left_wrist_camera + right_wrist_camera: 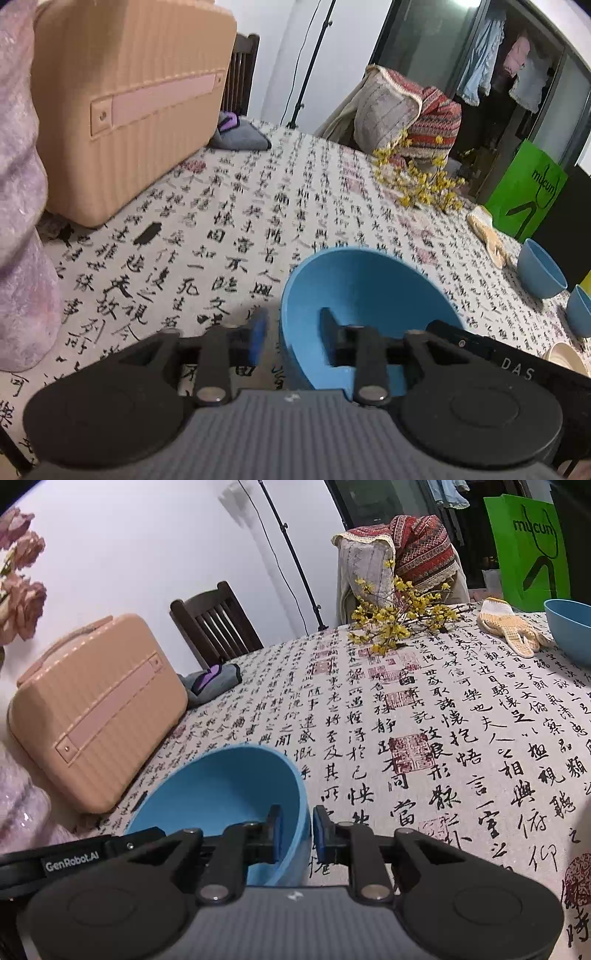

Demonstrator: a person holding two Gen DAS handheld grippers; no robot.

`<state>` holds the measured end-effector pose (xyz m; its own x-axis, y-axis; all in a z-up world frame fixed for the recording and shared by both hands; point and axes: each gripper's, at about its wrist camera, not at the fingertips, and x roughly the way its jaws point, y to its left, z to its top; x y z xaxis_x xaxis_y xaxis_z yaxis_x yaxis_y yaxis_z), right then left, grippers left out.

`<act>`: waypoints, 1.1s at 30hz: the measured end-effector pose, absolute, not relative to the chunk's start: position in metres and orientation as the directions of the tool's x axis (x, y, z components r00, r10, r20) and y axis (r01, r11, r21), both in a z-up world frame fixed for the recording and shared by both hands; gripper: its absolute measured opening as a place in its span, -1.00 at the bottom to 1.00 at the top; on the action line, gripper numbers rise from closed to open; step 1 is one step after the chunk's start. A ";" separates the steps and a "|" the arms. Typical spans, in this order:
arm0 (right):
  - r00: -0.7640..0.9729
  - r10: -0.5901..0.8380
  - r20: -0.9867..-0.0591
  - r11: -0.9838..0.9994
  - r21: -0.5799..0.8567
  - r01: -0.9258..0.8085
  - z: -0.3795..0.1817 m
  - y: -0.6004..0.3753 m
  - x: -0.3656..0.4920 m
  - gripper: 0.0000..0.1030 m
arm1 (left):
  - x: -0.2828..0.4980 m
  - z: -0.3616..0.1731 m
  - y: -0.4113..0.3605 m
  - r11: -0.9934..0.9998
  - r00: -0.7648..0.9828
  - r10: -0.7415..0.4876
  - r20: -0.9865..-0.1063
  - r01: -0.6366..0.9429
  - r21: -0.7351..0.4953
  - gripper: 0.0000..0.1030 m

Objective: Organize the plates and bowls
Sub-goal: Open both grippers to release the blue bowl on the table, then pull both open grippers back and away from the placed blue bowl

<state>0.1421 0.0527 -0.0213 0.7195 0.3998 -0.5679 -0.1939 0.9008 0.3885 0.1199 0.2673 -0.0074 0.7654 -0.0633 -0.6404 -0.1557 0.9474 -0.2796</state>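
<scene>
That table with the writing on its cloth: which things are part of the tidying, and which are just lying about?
Tidying: near round blue bowl; far blue bowl; cream dish.

Lying about: peach ribbed case; yellow flower sprigs; knitted glove; folded grey cloth.

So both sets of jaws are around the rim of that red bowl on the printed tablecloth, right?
Nearly: the bowl is blue, not red, as both wrist views show. The rest holds: both sets of jaws straddle its rim, on the printed tablecloth.

"mucun" on green bag [532, 550], "GenRobot.AI" on strap [72, 862]
</scene>
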 end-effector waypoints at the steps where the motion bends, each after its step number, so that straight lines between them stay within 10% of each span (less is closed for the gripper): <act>1: 0.724 0.406 -0.558 0.897 0.395 -0.199 -0.020 0.050 0.141 -0.40 | 0.117 -0.005 0.268 0.948 0.776 -0.060 -0.628 -0.152 -0.279 -0.11; 10: 0.766 0.417 -0.489 0.887 0.403 -0.226 -0.012 0.021 0.121 0.69 | 0.095 0.013 0.257 0.961 0.836 -0.058 -0.546 -0.102 -0.258 0.99; 14: 0.807 0.376 -0.455 0.916 0.313 -0.250 -0.009 0.010 0.102 1.00 | 0.080 0.019 0.240 0.974 0.866 -0.058 -0.497 -0.060 -0.218 1.00; 33: 0.911 0.251 -0.326 0.962 0.185 -0.199 -0.017 -0.071 0.004 1.00 | 0.021 0.013 0.187 0.974 0.941 -0.158 -0.299 0.099 -0.205 1.00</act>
